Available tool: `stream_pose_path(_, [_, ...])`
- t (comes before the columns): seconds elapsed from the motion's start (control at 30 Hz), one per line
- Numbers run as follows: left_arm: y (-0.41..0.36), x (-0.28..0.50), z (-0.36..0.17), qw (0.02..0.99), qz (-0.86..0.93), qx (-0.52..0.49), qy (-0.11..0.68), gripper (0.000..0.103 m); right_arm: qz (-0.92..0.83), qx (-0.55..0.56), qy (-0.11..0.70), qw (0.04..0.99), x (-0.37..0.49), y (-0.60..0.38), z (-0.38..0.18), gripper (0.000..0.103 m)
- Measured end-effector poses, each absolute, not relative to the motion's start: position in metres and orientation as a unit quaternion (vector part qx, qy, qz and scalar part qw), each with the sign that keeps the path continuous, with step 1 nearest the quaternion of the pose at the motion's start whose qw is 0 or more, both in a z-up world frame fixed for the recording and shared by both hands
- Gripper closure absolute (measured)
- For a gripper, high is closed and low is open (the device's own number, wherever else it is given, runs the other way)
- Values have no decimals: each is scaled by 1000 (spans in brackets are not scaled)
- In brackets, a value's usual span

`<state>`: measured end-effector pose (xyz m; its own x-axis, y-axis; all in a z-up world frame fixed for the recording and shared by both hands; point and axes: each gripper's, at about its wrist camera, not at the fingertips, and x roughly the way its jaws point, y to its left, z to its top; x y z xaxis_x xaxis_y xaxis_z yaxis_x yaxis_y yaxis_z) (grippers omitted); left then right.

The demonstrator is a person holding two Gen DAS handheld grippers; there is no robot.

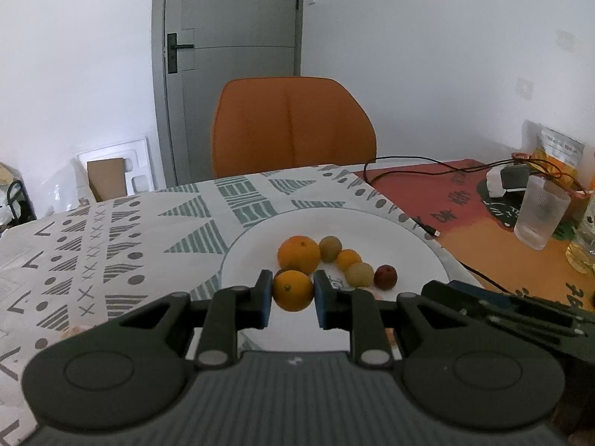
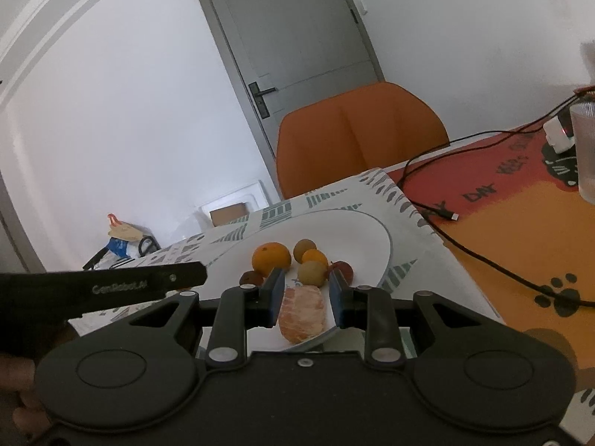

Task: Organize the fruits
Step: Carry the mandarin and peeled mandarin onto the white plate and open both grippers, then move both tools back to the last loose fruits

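The orange [image 1: 292, 290], low centre over the plate [image 1: 409, 238], sits clenched in the left gripper [image 1: 292, 297]; firm and round, it could roll, so hold across its middle. The right gripper [image 2: 306, 299] stands released around a soft peeled segment [image 2: 302, 312] at lower centre, pads seemingly clear.

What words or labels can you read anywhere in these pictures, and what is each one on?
"GenRobot.AI": on the black left gripper arm, seen from the right wrist.
Black lettering on the orange-red mat: too distorted to read.
Print on the packet behind the glass: too small to read.
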<state>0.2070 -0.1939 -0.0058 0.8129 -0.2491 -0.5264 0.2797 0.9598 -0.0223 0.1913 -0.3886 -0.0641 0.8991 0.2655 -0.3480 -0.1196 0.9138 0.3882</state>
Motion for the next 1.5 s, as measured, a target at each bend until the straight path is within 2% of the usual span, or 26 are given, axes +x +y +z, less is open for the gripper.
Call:
stream_pose_path(0.27, [-183, 205, -9, 950, -128, 35, 282, 76, 110, 170, 209, 957, 192, -378, -64, 75])
stream_pose_path(0.43, [-163, 200, -8, 955, -102, 36, 278, 53, 115, 160, 210, 958, 191, -368, -61, 69])
stream_pose_path(0.57, [-144, 195, -3, 958, -81, 27, 273, 46, 118, 155, 212, 958, 191, -359, -58, 66])
stream_pose_path(0.7, [-126, 190, 0, 961, -62, 18, 269, 39, 122, 148, 212, 958, 189, -349, -55, 58])
stream_pose_path(0.83, [-110, 185, 2, 963, -46, 13, 263, 26, 129, 143, 213, 958, 188, -338, -52, 52])
stream_pose_path(0.93, [-96, 182, 2, 965, -32, 7, 262, 23, 134, 141, 213, 958, 188, -330, -50, 42])
stream_pose_path(1.0, [-87, 180, 0, 964, -24, 2, 266, 22, 135, 140, 212, 958, 188, -324, -49, 29])
stream_pose_path(1.1, [-74, 178, -5, 962, -11, -7, 272, 22, 140, 134, 206, 959, 188, -314, -48, 16])
stream_pose_path(1.2, [-62, 177, -11, 961, -2, -15, 278, 22, 148, 126, 205, 959, 189, -303, -46, 9])
stream_pose_path(1.5, [-33, 175, -27, 957, 3, -40, 287, 22, 157, 105, 212, 959, 194, -275, -44, 8])
